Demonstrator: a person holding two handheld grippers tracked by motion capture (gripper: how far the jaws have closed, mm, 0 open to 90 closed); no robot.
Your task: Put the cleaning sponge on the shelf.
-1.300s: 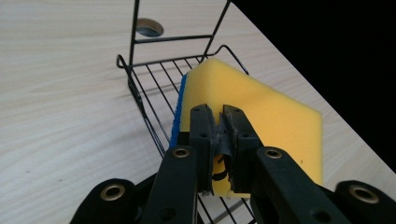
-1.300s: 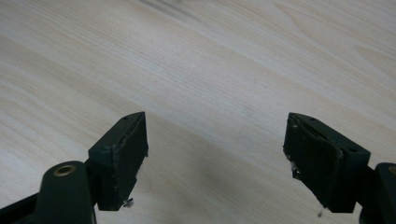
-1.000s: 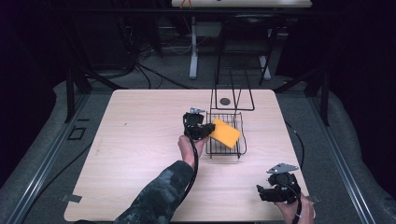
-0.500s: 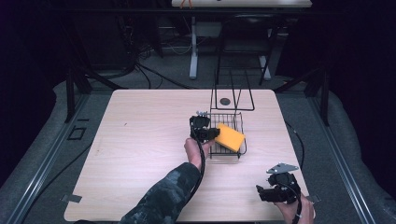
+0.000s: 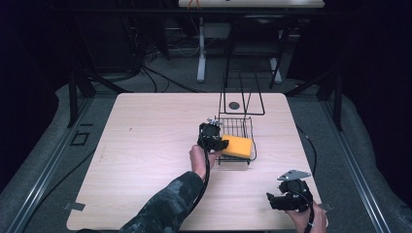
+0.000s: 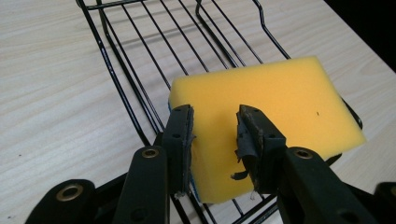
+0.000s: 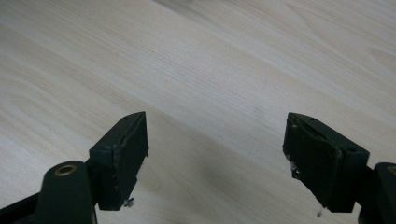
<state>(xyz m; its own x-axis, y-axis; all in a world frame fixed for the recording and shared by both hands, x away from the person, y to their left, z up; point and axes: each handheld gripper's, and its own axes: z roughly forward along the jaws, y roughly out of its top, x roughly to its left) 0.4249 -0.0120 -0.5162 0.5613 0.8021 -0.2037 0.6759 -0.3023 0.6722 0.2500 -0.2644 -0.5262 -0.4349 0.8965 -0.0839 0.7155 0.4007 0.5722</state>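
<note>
A yellow sponge (image 5: 237,146) (image 6: 280,102) lies flat on a low black wire rack (image 5: 243,125) (image 6: 121,88) at the table's middle right. My left gripper (image 5: 217,142) (image 6: 212,112) is at the rack's left side, at the sponge's near end. Its jaws have just been opening: they stand a little apart, with the sponge's near corner between them and the pads no longer pressing on it. My right gripper (image 5: 271,201) (image 7: 217,119) rests near the table's front right corner, open wide over bare wood with nothing between its fingers.
The rack's tall wire back (image 5: 240,94) rises behind the sponge. A small dark round object (image 5: 234,105) lies on the table (image 5: 145,145) under it. A cable trails from the left gripper along the person's forearm.
The left gripper has come a little nearer and lowered the sponge, which now lies flat on the rack. Its jaws have parted. The right gripper has not moved.
</note>
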